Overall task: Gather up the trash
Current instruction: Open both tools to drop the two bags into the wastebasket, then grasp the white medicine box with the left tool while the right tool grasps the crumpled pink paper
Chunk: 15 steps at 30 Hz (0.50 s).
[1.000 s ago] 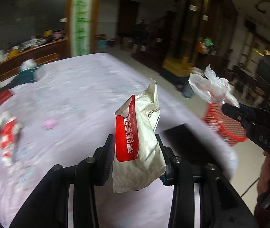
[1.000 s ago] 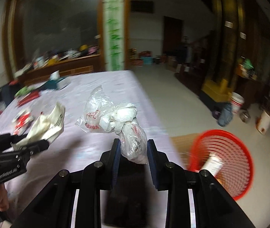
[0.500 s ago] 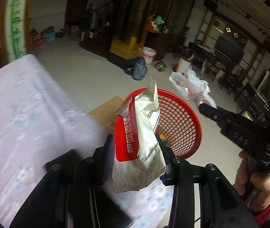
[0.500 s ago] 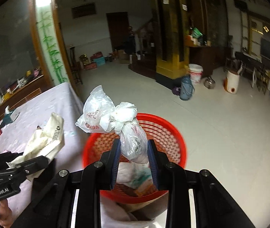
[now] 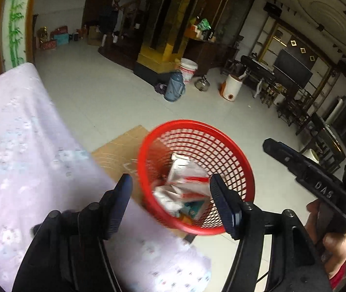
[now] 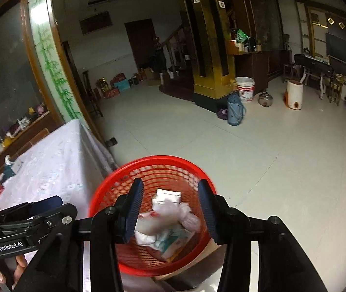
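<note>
A red mesh basket [image 5: 231,150] stands on the floor beside the table, also in the right wrist view [image 6: 114,187]. The white and red snack bag [image 5: 187,182] and the knotted clear plastic bag [image 6: 187,216] lie inside it with other wrappers. My left gripper [image 5: 170,192] is open and empty above the basket's near rim. My right gripper [image 6: 170,199] is open and empty above the basket. The right gripper also shows at the right of the left wrist view [image 5: 306,170]. The left gripper shows at the lower left of the right wrist view [image 6: 26,221].
The table with a lilac flowered cloth [image 5: 14,146] is at the left, with small items at its far end [image 6: 9,168]. Cardboard [image 5: 119,150] lies under the basket. A blue flask [image 5: 175,85], white bucket [image 5: 188,69] and kettle [image 5: 202,82] stand on the tiled floor farther off.
Both grippers have opened. The snack bag and the knotted plastic bag have dropped from them into the red basket. Both grippers have tilted down over the basket.
</note>
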Motion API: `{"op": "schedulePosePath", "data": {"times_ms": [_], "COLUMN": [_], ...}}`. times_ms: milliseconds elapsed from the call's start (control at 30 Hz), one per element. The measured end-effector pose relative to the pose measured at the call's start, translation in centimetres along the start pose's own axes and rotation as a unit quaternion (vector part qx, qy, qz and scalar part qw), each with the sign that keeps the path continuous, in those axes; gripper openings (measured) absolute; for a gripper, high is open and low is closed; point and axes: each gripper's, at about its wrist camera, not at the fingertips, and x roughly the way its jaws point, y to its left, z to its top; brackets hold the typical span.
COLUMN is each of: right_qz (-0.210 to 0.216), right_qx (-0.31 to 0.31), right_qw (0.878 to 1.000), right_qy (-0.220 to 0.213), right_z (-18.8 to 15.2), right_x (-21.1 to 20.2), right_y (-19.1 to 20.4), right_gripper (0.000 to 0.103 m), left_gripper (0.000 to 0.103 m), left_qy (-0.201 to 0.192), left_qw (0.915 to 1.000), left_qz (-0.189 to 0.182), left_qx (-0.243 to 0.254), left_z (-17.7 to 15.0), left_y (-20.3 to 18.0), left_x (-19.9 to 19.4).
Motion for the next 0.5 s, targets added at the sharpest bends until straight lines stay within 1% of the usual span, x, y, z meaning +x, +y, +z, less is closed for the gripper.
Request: {"op": "schedulePosePath", "data": {"times_ms": [100,167,233,333,433,500], "right_qz": [0.024,0.055,0.077,0.115,0.162,0.178], "right_qx": [-0.016,-0.038,-0.062,-0.099,-0.130,-0.150], "right_qw": [1.000,0.998,0.995,0.988,0.978,0.973], "right_qy": [-0.011,-0.015,-0.014,-0.011,0.000,0.004], "right_z": [0.1,-0.1,-0.5,-1.2,-2.0,-2.6], "right_x": [-1.2,-2.0,-2.6,-3.3,-3.8,-4.0], "right_y": [2.1,4.8,7.5,12.1,16.6,19.3], "right_gripper": [0.050,0.050,0.050,0.051,0.051,0.053], "left_gripper": [0.065,0.065,0.065,0.065,0.064,0.064], "left_qy": [-0.017,-0.030,-0.038,-0.051,-0.059,-0.066], "left_qw": [0.9995,0.9987,0.9975,0.9945,0.9905,0.9869], "left_qz": [0.026,0.040,0.055,0.084,0.110,0.131], "left_qx": [-0.005,-0.013,-0.022,-0.038,-0.056,-0.068], "left_z": [-1.2,-1.8,-2.7,-3.7,-5.8,-6.9], "left_y": [1.5,3.1,4.7,7.6,10.8,12.8], "left_x": [-3.1,-5.2,-7.1,-10.3,-13.8,-15.8]}}
